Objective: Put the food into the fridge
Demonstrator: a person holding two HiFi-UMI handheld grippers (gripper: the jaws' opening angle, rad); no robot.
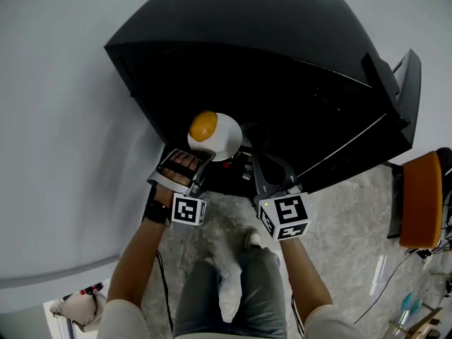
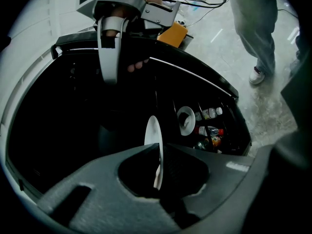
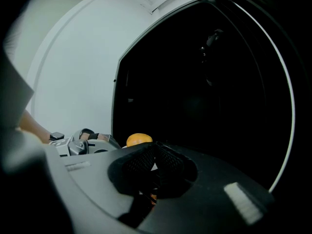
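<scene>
A white plate (image 1: 227,137) carries an orange (image 1: 203,126) in front of the black fridge (image 1: 282,62), whose door (image 1: 395,83) stands open to the right. My left gripper (image 1: 205,157) is shut on the plate's near rim. In the left gripper view the plate (image 2: 153,135) shows edge-on between the jaws of that gripper (image 2: 158,155), before the dark fridge interior (image 2: 73,121). My right gripper (image 1: 256,154) hangs just right of the plate at the fridge's opening. In the right gripper view its jaws (image 3: 155,147) meet with nothing clearly held, and the orange (image 3: 139,139) peeks over them.
The door's shelf holds bottles (image 2: 209,130) and a white cup (image 2: 185,119). An orange stool (image 1: 422,200) stands right of the fridge. A white wall (image 1: 56,119) runs along the left. My legs and shoes (image 1: 247,260) are on the speckled floor below.
</scene>
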